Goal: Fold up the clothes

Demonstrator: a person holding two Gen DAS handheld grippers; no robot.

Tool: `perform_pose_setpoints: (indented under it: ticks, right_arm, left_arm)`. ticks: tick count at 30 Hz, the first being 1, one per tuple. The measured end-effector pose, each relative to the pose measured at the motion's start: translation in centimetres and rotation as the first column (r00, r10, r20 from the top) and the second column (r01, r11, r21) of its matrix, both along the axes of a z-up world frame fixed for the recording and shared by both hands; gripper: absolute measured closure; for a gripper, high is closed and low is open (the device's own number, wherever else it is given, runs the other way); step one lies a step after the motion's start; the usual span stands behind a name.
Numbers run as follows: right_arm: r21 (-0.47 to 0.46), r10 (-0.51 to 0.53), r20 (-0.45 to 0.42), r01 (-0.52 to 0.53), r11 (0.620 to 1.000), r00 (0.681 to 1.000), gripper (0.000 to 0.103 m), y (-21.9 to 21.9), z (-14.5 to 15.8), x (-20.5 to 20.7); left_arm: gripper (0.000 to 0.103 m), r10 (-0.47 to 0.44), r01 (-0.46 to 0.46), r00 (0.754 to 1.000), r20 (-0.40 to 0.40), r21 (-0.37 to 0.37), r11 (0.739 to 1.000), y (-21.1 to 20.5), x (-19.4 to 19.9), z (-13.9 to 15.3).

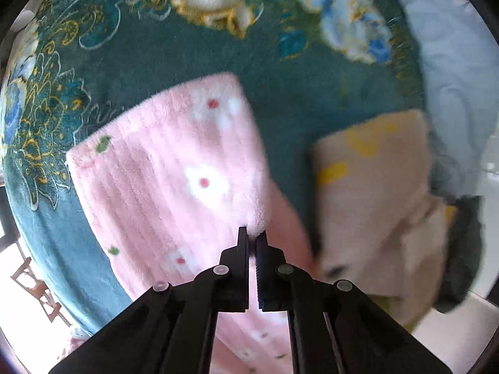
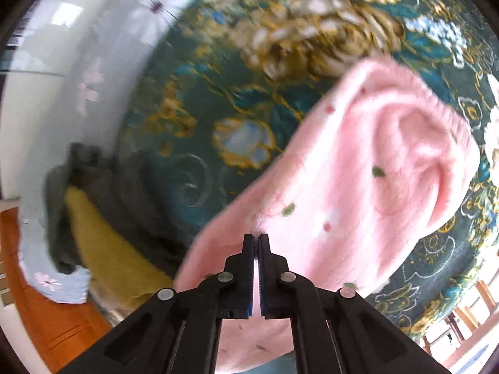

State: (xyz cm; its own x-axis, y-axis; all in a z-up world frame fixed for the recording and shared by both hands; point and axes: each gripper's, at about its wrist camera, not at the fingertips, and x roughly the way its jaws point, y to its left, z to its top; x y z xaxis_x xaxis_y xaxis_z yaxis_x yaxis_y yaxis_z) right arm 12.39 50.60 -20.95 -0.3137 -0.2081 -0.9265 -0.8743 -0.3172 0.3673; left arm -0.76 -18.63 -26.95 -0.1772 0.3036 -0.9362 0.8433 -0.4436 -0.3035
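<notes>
A pink fleece garment (image 1: 162,168) with white flowers and red and green dots lies partly lifted over a dark green floral blanket (image 1: 174,53). My left gripper (image 1: 252,233) is shut on an edge of the pink garment. In the right wrist view the same pink garment (image 2: 374,180) shows its elastic waistband at the upper right, bulging open. My right gripper (image 2: 256,237) is shut on another edge of it. Both grips hold the fabric raised off the blanket (image 2: 199,99).
A folded beige cloth with yellow marks (image 1: 371,193) lies to the right on the blanket. A light blue sheet (image 1: 452,71) lies beyond it. In the right wrist view a mustard cloth (image 2: 103,243) and a dark grey cloth (image 2: 93,171) sit at the left, near an orange wooden floor (image 2: 40,311).
</notes>
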Motion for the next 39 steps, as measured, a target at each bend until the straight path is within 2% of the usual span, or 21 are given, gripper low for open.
perform_pose_setpoints:
  ticks: [3, 5, 7, 9, 10, 11, 13, 14, 15, 17, 19, 21, 23, 25, 27, 29, 32, 35, 39]
  right_arm:
    - [0.015, 0.034, -0.011, -0.034, 0.999, 0.999, 0.101, 1.0, -0.1, -3.4]
    - [0.013, 0.056, 0.008, -0.057, 0.998, 0.998, 0.101, 1.2, -1.5, -5.6]
    - [0.002, 0.064, 0.057, -0.064, 0.998, 0.996, 0.1, 1.3, -3.5, -6.6]
    - [-0.016, 0.056, 0.09, -0.055, 0.998, 0.994, 0.099, 1.3, -5.1, -6.9]
    - [-0.028, 0.051, 0.081, -0.049, 0.998, 0.995, 0.096, 1.4, -5.3, -6.8]
    - [-0.038, 0.056, 0.048, -0.054, 0.998, 0.997, 0.096, 1.5, -4.9, -6.5]
    - [-0.05, 0.075, -0.051, -0.078, 0.996, 0.996, 0.087, 2.0, -3.5, -5.6]
    - [-0.042, 0.082, -0.092, -0.086, 0.995, 0.992, 0.073, 2.4, -2.5, -4.9]
    - [-0.024, 0.086, -0.123, -0.09, 0.996, 0.989, 0.065, 3.0, -1.3, -4.1]
    - [0.027, 0.072, -0.182, -0.069, 0.997, 0.981, 0.064, 4.9, 1.5, -1.1]
    - [0.072, 0.012, -0.203, 0.003, 0.997, 0.979, 0.06, 8.0, 3.8, 3.8]
    - [0.093, -0.073, -0.186, 0.091, 0.991, 0.98, 0.048, 9.7, 4.0, 9.2]
    - [0.096, -0.177, -0.139, 0.192, 0.977, 0.974, 0.045, 10.8, 2.9, 15.2]
    - [0.035, -0.279, -0.108, 0.284, 0.958, 0.954, 0.044, 11.4, 0.2, 19.4]
    - [-0.046, -0.362, -0.107, 0.359, 0.932, 0.926, 0.044, 11.7, -2.8, 21.7]
    - [-0.122, -0.411, -0.143, 0.396, 0.91, 0.9, 0.04, 11.6, -5.4, 22.2]
    - [-0.205, -0.447, -0.169, 0.412, 0.888, 0.879, 0.037, 11.9, -8.7, 21.4]
    - [-0.242, -0.481, -0.169, 0.436, 0.866, 0.861, 0.036, 12.4, -11.1, 20.5]
    - [-0.244, -0.473, -0.192, 0.425, 0.872, 0.86, 0.036, 13.1, -11.8, 19.0]
  left_arm:
    - [0.1, -0.019, 0.019, 0.999, -0.04, -0.01, 1.0, -0.3, -2.0, 0.6]
    - [0.1, -0.044, 0.043, 0.999, -0.016, -0.022, 0.999, 0.3, -4.0, -0.8]
    - [0.1, -0.068, 0.07, 0.996, 0.048, -0.042, 0.997, 0.7, -5.0, -2.7]
    - [0.1, -0.03, 0.031, 0.997, 0.066, -0.015, 0.999, 1.2, -4.9, -4.1]
    - [0.1, -0.011, 0.01, 0.999, 0.049, 0.008, 1.0, 1.6, -4.7, -4.2]
    - [0.095, 0.008, -0.009, 1.0, 0.027, 0.034, 0.999, 1.9, -4.5, -4.1]
    - [0.086, -0.014, 0.015, 1.0, -0.024, 0.064, 0.998, 2.5, -4.4, -3.4]
    - [0.079, -0.037, 0.039, 0.999, -0.04, 0.056, 0.998, 2.9, -4.2, -2.5]
    - [0.076, -0.06, 0.063, 0.997, -0.053, 0.043, 0.997, 3.4, -3.9, -1.5]
    - [0.072, -0.116, 0.117, 0.99, -0.079, 0.006, 0.993, 4.6, -3.1, 0.7]
    - [0.072, -0.157, 0.156, 0.984, -0.088, -0.019, 0.988, 6.0, -2.0, 2.0]
    - [0.072, -0.175, 0.175, 0.98, -0.097, -0.01, 0.984, 8.1, -0.6, 2.9]
    - [0.072, -0.175, 0.177, 0.981, -0.088, 0.015, 0.984, 9.8, 0.6, 3.0]
    - [0.072, -0.183, 0.187, 0.98, -0.077, 0.047, 0.981, 12.1, 1.6, 3.1]
    - [0.072, -0.194, 0.199, 0.979, -0.066, 0.079, 0.977, 14.4, 2.6, 3.3]
    - [0.072, -0.242, 0.247, 0.969, -0.055, 0.102, 0.964, 17.7, 2.9, 3.7]
    - [0.072, -0.321, 0.325, 0.945, -0.064, 0.085, 0.942, 21.9, 3.4, 5.4]
    - [0.072, -0.377, 0.382, 0.923, -0.077, 0.062, 0.922, 24.9, 3.1, 7.0]
    - [0.072, -0.421, 0.425, 0.903, -0.085, 0.032, 0.905, 26.9, 3.7, 9.1]
